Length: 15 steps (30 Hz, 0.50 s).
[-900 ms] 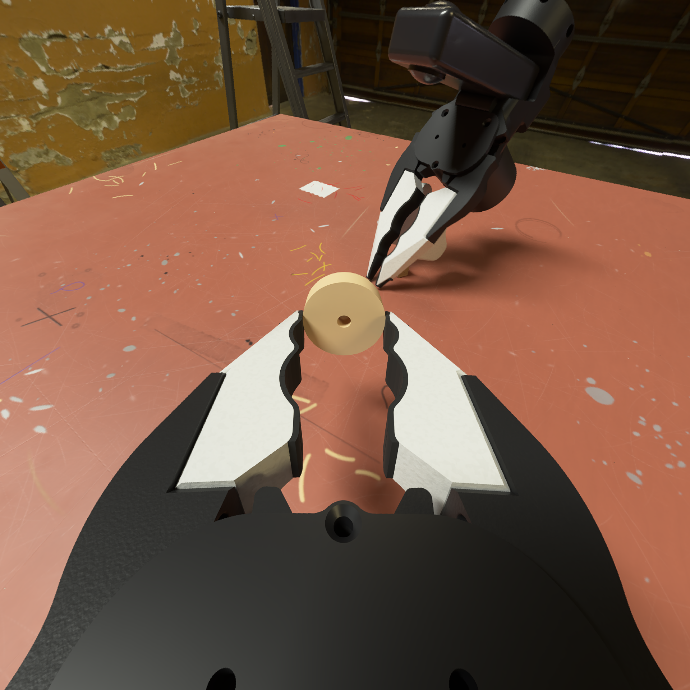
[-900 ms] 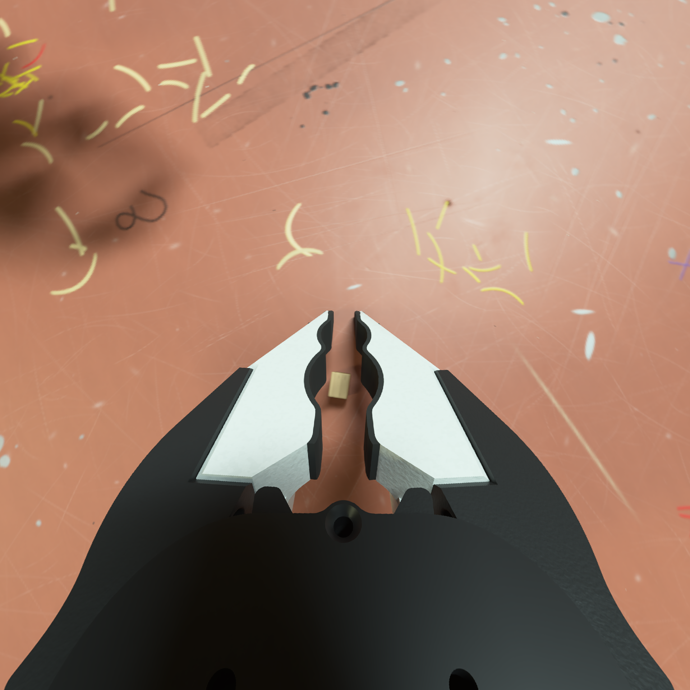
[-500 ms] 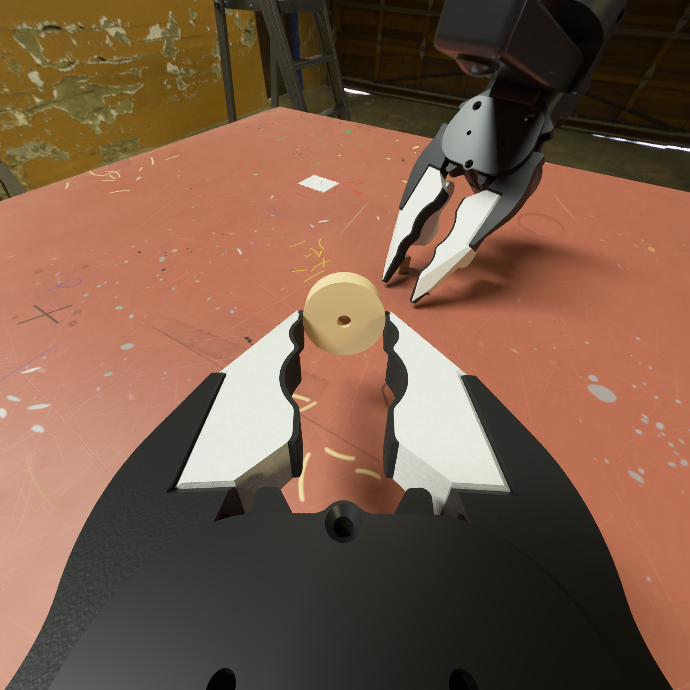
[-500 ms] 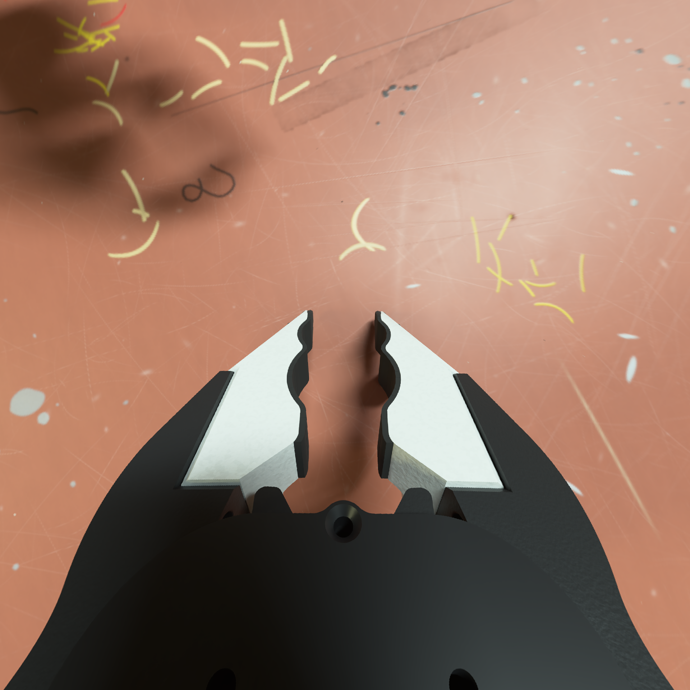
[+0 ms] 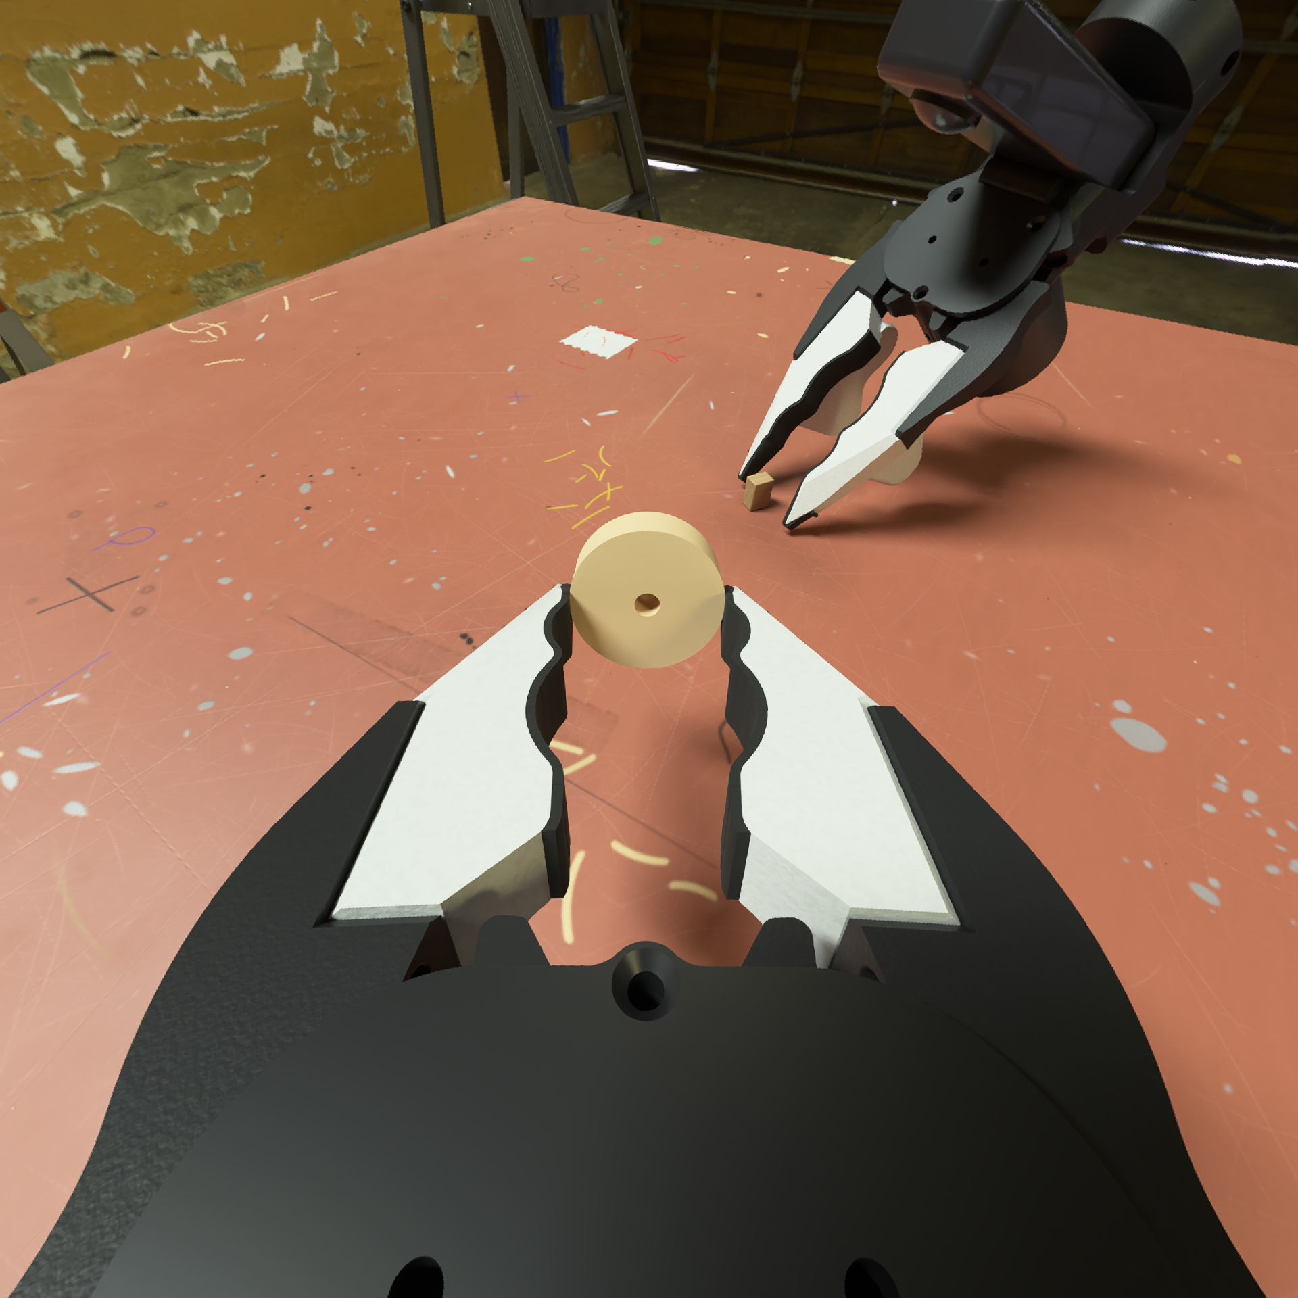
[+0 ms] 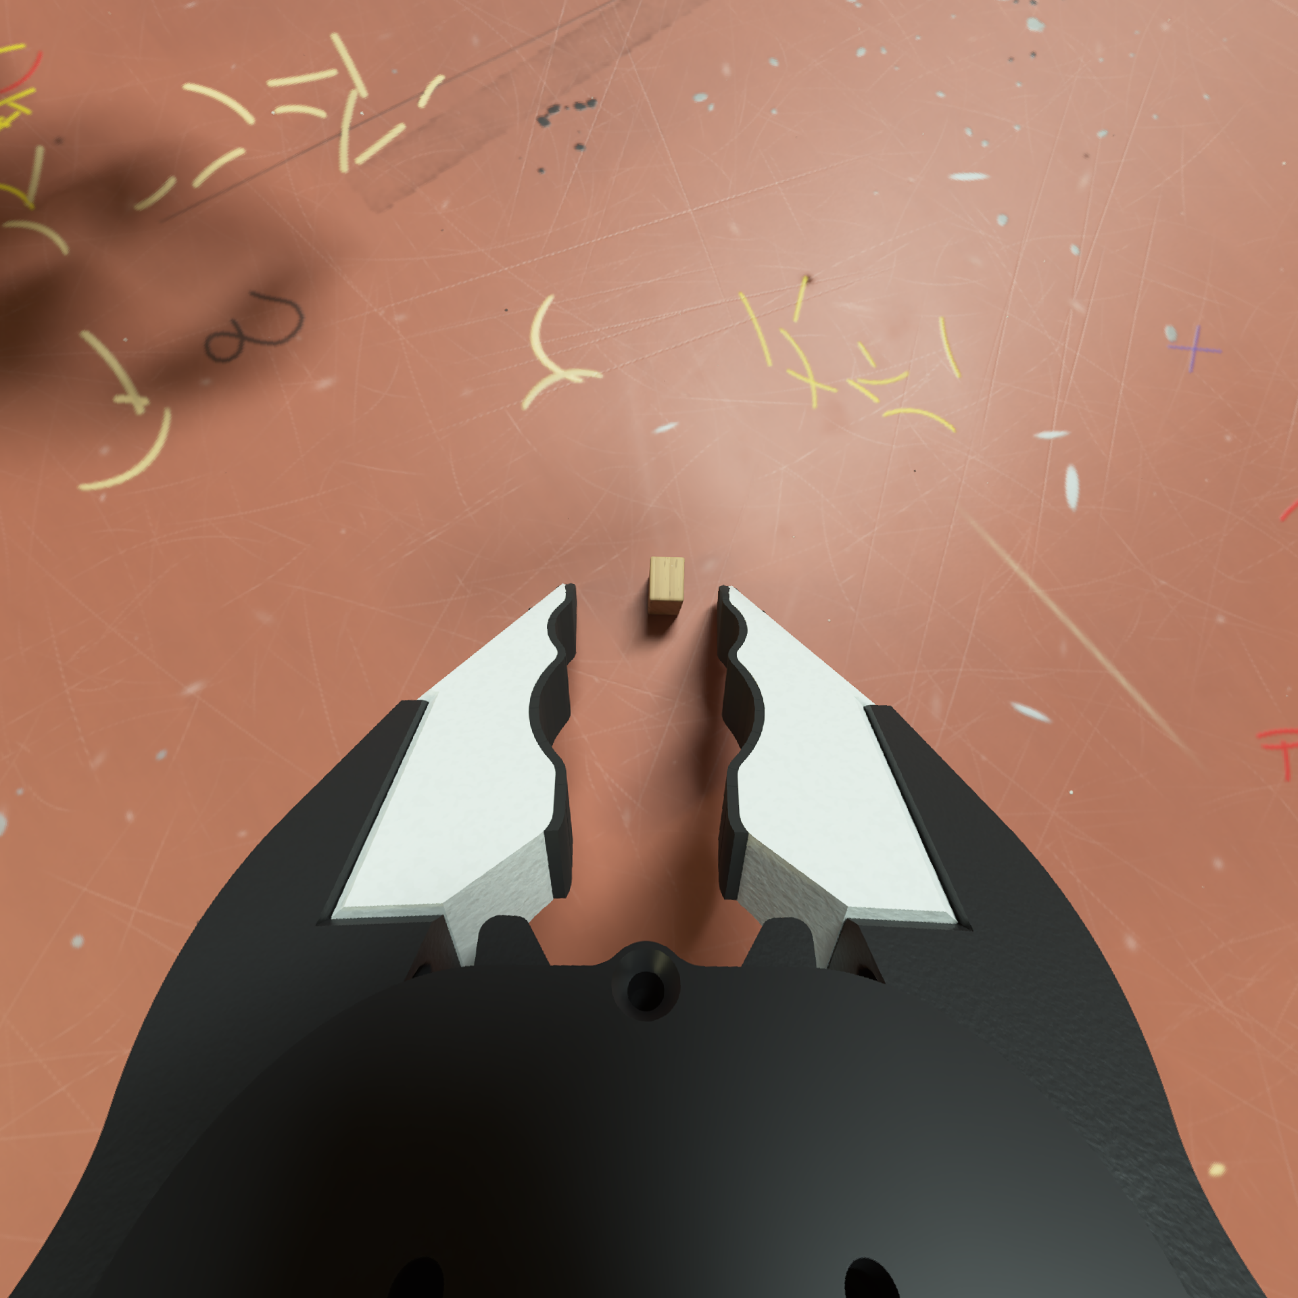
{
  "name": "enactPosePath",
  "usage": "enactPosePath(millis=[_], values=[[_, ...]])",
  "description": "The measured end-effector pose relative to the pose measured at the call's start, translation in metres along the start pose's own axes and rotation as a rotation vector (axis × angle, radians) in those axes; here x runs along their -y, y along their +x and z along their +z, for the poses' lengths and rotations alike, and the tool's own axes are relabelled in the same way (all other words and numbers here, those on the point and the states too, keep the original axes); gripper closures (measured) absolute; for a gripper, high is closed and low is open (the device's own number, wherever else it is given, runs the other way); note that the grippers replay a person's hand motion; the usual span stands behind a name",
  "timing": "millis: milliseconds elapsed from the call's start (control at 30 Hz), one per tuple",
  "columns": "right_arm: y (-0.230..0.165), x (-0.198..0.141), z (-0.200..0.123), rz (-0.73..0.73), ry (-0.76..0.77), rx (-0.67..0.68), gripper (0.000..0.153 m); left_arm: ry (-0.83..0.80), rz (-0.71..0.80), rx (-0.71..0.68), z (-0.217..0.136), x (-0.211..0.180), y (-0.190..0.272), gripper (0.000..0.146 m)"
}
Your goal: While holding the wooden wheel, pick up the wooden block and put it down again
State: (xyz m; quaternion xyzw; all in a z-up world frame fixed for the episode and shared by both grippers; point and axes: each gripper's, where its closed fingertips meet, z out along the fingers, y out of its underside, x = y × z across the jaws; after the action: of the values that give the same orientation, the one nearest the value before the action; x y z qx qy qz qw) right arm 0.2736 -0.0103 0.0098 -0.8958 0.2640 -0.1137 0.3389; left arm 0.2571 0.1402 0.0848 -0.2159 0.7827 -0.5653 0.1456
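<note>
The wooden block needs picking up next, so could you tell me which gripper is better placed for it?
Right. The right gripper is open with the wooden block on the table just beyond its fingertips, while the left gripper is shut on the wooden wheel.

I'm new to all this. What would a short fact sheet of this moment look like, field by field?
Surface: scratched, paint-flecked reddish table
Left hand-held gripper: shut on the wooden wheel, held off the table
Right hand-held gripper: open, holding nothing
Wooden block: resting on the table just beyond the right fingertips, touching neither one
Block versus wheel: the block is far smaller
Background: peeling yellow wall, metal ladder
</note>
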Motion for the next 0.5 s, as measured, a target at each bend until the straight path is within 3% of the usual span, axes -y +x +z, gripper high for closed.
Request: enactPosePath(millis=[267, 433, 500], values=[[0.0005, 0.0021, 0.0029, -0.002, -0.008, 0.000, 0.115, 0.004, -0.005, 0.000, -0.0004, 0.0004, -0.0004, 0.104], [0.0044, 0.0024, 0.0043, 0.008, -0.018, -0.018, 0.142, 0.005, -0.006, -0.003, -0.0005, 0.0007, -0.0002, 0.104], [0.0046, 0.0030, 0.0050, 0.004, -0.022, -0.017, 0.144, 0.006, -0.006, -0.004, -0.0007, 0.0008, -0.0001, 0.104]])
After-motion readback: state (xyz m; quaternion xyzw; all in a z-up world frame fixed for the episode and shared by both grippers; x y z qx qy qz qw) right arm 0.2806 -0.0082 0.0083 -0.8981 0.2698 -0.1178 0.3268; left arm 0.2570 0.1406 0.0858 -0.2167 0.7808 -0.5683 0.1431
